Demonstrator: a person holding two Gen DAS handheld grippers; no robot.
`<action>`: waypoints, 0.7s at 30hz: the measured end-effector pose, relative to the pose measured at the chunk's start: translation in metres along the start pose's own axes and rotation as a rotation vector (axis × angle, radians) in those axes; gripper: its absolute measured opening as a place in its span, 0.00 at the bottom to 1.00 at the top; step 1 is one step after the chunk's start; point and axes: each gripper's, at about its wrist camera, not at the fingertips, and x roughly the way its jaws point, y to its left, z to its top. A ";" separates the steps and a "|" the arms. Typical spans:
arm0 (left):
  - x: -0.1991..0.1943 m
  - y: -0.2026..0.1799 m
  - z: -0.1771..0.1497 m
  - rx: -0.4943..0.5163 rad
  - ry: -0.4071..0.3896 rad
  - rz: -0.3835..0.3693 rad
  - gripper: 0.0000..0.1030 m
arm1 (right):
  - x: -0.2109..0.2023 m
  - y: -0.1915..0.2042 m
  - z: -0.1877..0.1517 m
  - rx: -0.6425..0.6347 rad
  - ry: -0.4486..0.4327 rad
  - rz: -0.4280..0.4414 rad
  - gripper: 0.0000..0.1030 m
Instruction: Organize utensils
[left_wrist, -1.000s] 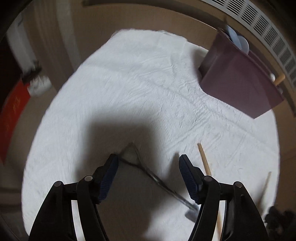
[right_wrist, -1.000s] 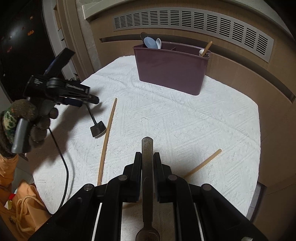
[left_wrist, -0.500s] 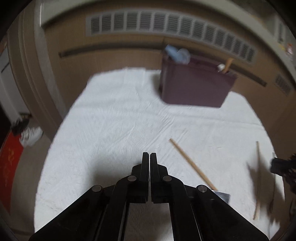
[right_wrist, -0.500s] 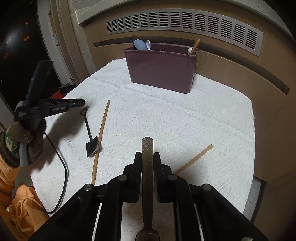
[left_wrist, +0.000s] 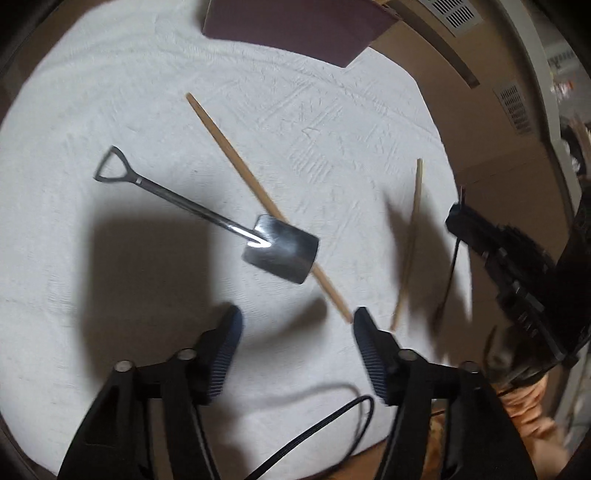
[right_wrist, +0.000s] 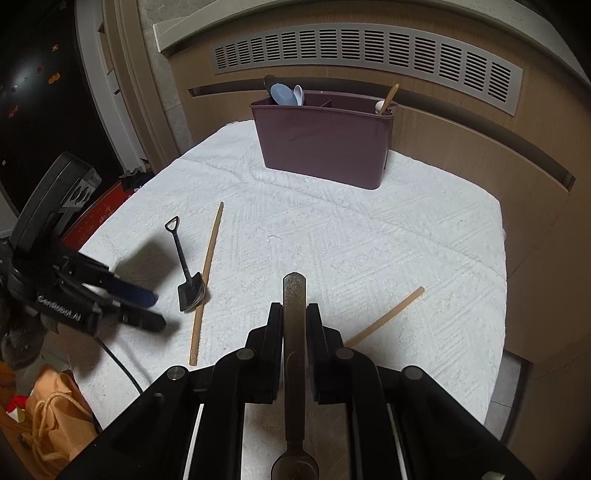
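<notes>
Wooden chopsticks (right_wrist: 205, 284) (right_wrist: 384, 318): two loose.

Cloth (right_wrist: 369, 236) centre free; shovel spoon (right_wrist: 186, 273), two chopsticks (right_wrist: 207, 280) scattered; caddy (right_wrist: 321, 144) blocks rear.

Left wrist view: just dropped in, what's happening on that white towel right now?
A person is sorting utensils into the maroon plastic caddy. The left gripper, jaws opening and nothing between them, hangs over the small black shovel-shaped spoon, whose blade lies across a long wooden chopstick on the white towel. The right gripper is shut on a flat metal utensil handle. A second wooden chopstick lies loose nearby.
</notes>
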 end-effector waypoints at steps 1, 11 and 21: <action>0.002 0.003 0.006 -0.040 0.009 -0.017 0.67 | 0.000 -0.001 -0.001 0.003 0.001 0.002 0.11; -0.031 -0.045 0.022 0.494 -0.254 0.215 0.70 | -0.006 -0.002 -0.009 0.010 -0.003 -0.005 0.11; 0.010 -0.052 -0.023 1.234 0.016 0.497 0.71 | -0.005 -0.007 -0.012 0.014 0.042 -0.033 0.11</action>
